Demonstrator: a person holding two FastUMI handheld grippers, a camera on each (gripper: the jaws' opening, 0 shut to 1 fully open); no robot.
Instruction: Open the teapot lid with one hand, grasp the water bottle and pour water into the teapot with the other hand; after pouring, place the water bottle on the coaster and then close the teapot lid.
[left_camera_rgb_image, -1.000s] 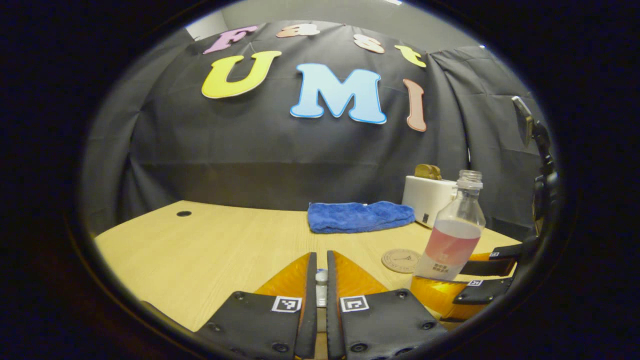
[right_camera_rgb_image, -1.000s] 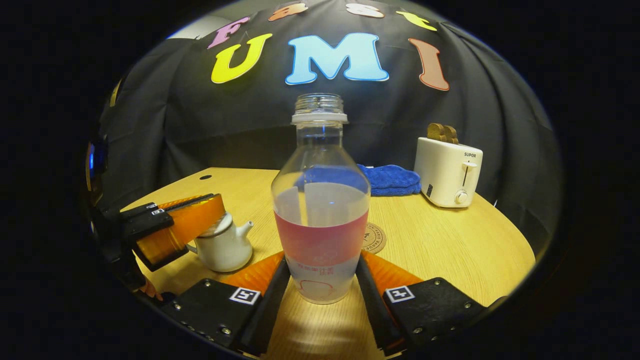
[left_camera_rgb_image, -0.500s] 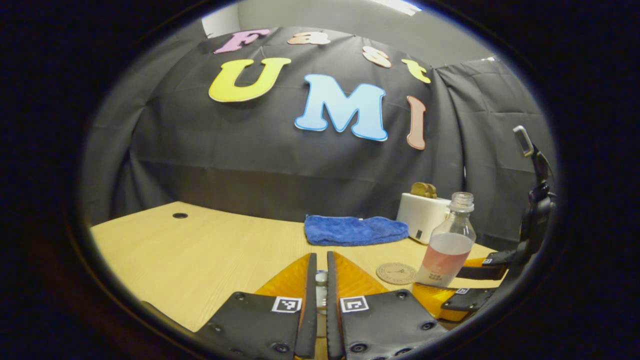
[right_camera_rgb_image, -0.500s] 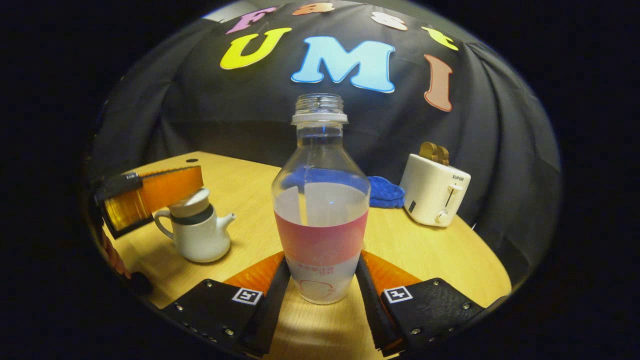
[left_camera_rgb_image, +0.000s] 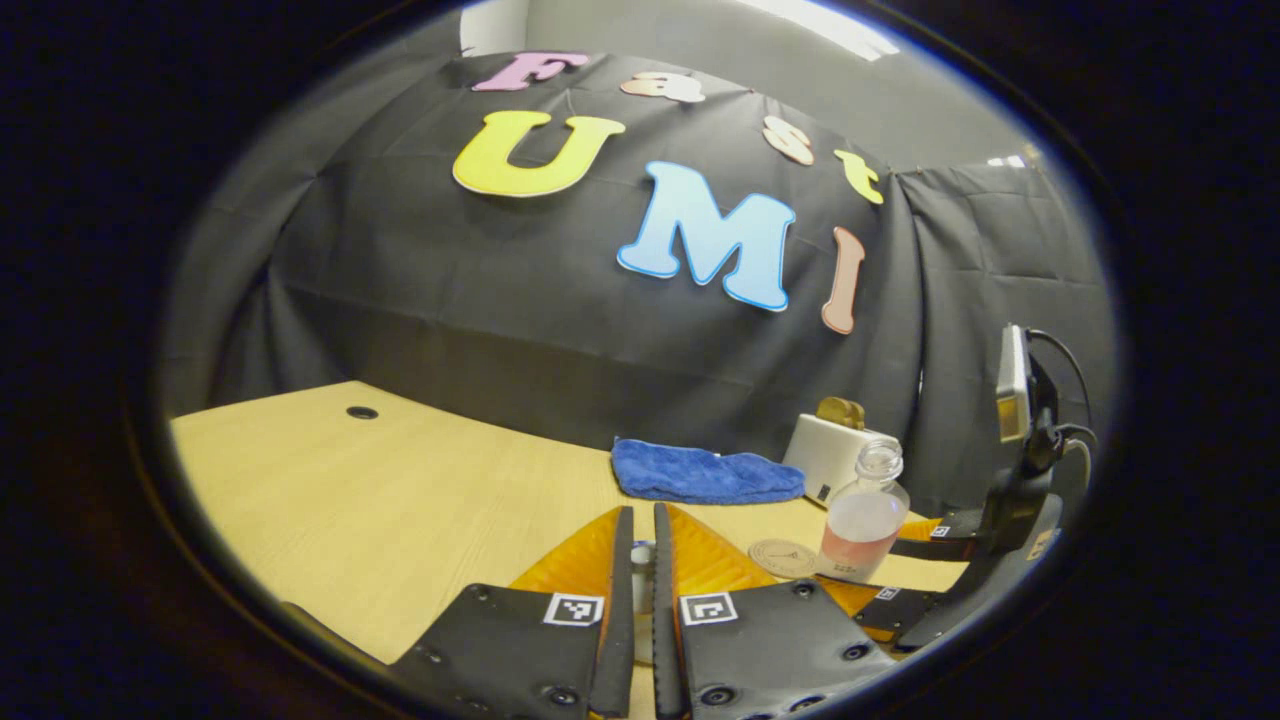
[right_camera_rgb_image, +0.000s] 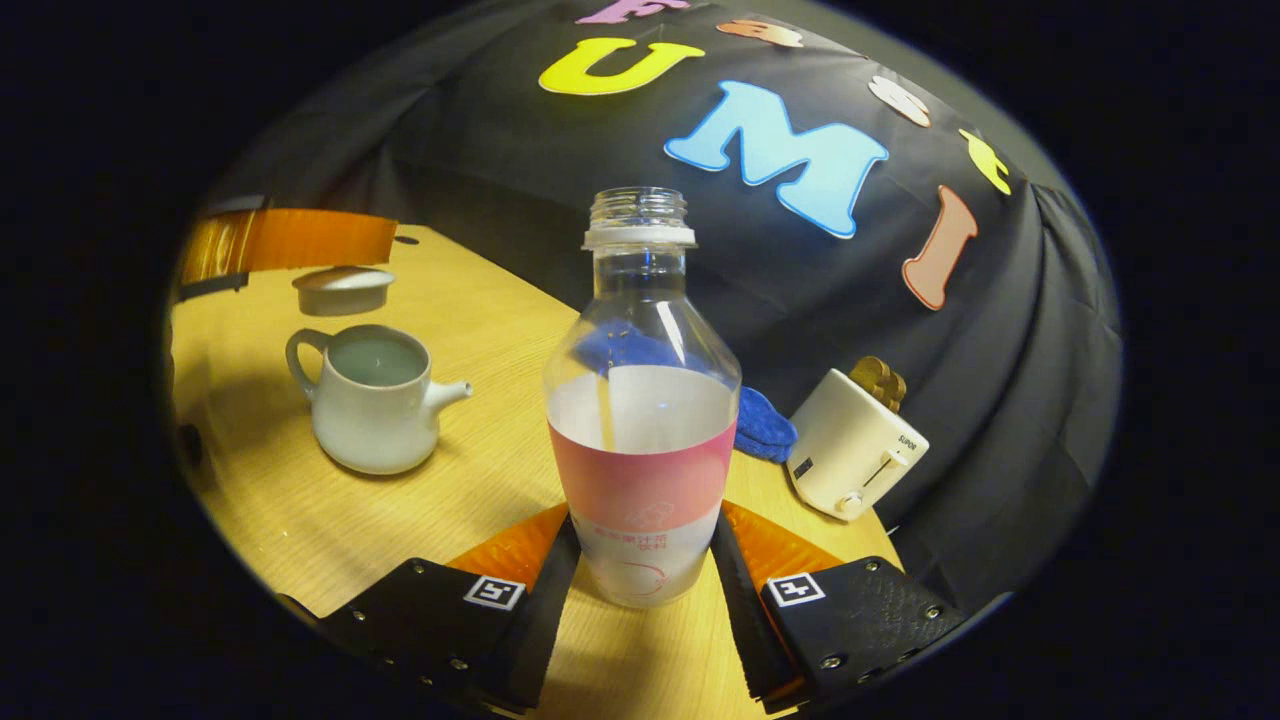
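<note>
Since the earlier frame we have lifted the teapot lid (right_camera_rgb_image: 343, 290) clear of the teapot (right_camera_rgb_image: 372, 400), which now stands open near the left edge of the table (right_camera_rgb_image: 470, 320). Our left gripper (left_camera_rgb_image: 640, 560) is clamped on the lid's knob. Our right gripper (right_camera_rgb_image: 640, 560) grasps the water bottle (right_camera_rgb_image: 640, 420), uncapped and upright, with both fingers. We see the coaster (left_camera_rgb_image: 783, 558) near the table's right edge, beside the bottle.

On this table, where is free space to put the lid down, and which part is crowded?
Free: the wide bare table left of the towel, toward the cable hole; also the strip between teapot and bottle. Crowded: the far right corner, with towel, toaster, coaster and bottle close together.
</note>
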